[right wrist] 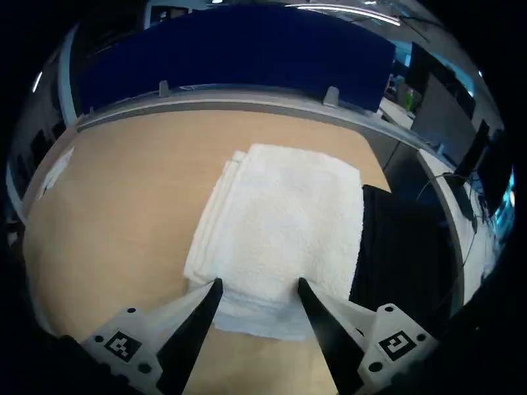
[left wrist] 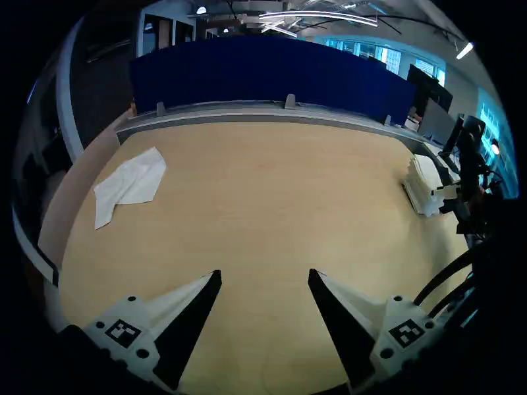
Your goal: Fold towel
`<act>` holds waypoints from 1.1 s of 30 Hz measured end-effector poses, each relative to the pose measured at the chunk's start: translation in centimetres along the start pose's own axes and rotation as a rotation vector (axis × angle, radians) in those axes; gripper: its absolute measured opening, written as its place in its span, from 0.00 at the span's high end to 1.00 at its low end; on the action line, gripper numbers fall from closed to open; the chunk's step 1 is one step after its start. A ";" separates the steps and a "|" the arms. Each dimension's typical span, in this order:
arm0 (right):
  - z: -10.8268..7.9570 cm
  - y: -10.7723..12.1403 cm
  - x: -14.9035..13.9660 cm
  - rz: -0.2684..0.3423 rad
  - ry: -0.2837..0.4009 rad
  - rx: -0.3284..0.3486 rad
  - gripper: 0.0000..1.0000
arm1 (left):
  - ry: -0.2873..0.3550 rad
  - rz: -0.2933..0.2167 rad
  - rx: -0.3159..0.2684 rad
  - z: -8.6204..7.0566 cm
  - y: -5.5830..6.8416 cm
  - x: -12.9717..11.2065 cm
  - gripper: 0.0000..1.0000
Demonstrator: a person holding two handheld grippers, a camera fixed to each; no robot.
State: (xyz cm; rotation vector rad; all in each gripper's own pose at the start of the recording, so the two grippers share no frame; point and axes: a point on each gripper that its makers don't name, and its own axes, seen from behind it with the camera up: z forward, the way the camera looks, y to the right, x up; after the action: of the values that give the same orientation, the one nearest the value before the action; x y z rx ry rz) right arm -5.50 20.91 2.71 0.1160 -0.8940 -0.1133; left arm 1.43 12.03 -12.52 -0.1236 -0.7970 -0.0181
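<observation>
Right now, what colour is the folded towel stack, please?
White; the towel stack shows best in the right gripper view.

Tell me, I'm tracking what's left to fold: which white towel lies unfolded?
The lone crumpled towel at the left edge of the desk; the others sit in a neatly folded stack by the right tool.

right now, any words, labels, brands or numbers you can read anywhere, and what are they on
No readable text anywhere.
The black-and-white square markers on the left gripper and right gripper: coded patterns, no words or numbers.
The folded white terry towels: no label visible.
The dark monitors at the far right: too small to read.
</observation>
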 end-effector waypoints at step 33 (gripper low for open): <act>4.8 2.5 9.5 0.024 0.051 0.013 0.11 | 0.003 -0.036 0.070 -1.4 -1.4 -0.7 0.02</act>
State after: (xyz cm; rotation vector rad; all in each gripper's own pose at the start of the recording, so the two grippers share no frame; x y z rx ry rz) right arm -3.24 21.71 13.34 0.1202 -0.8447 -0.0821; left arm 1.84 10.42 -13.80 -0.0430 -0.7961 -0.0243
